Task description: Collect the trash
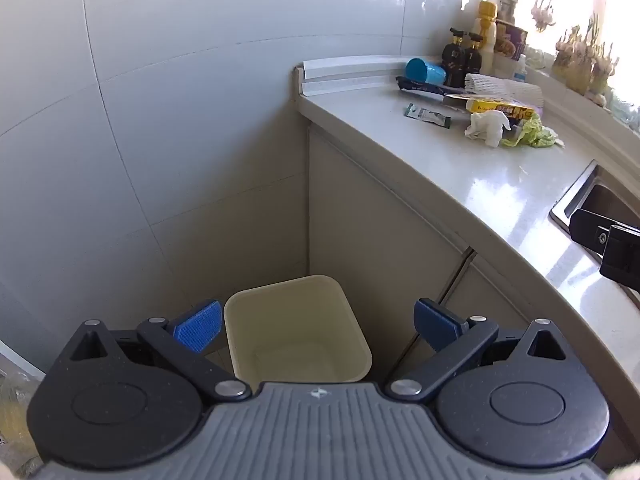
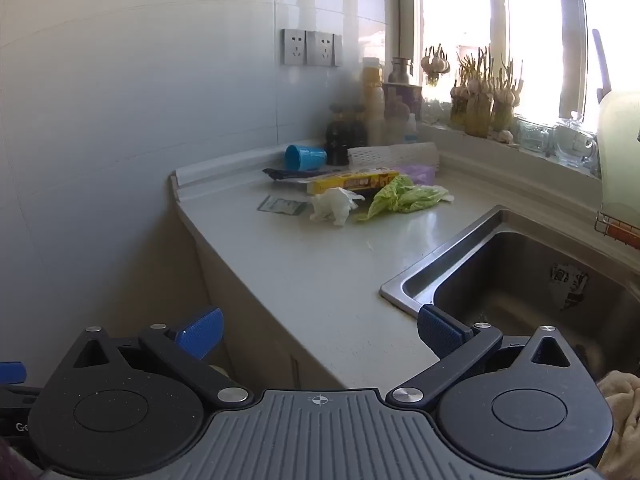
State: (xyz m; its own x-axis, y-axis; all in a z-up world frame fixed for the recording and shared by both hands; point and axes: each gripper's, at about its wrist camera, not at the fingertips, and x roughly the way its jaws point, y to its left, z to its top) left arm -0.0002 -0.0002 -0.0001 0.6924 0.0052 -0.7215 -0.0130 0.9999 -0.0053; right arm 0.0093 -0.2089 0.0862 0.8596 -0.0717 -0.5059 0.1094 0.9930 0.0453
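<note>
A cream trash bin (image 1: 296,332) stands on the floor in the corner beside the cabinet, right under my left gripper (image 1: 318,322), which is open and empty. On the counter lie a crumpled white tissue (image 2: 335,205), a green lettuce leaf (image 2: 404,196), a yellow box (image 2: 352,181), a small green packet (image 2: 282,205) and a dark wrapper (image 2: 280,174). The tissue (image 1: 488,126), leaf (image 1: 534,134) and packet (image 1: 428,115) also show in the left wrist view. My right gripper (image 2: 320,330) is open and empty above the counter's near edge, well short of the trash.
A steel sink (image 2: 520,280) is set into the counter (image 2: 320,272) at right. A blue cup (image 2: 304,157) lies on its side, with dark bottles (image 2: 344,136), a white mesh roll (image 2: 392,154) and jars behind. Garlic and glassware line the windowsill (image 2: 520,136). Tiled wall at left.
</note>
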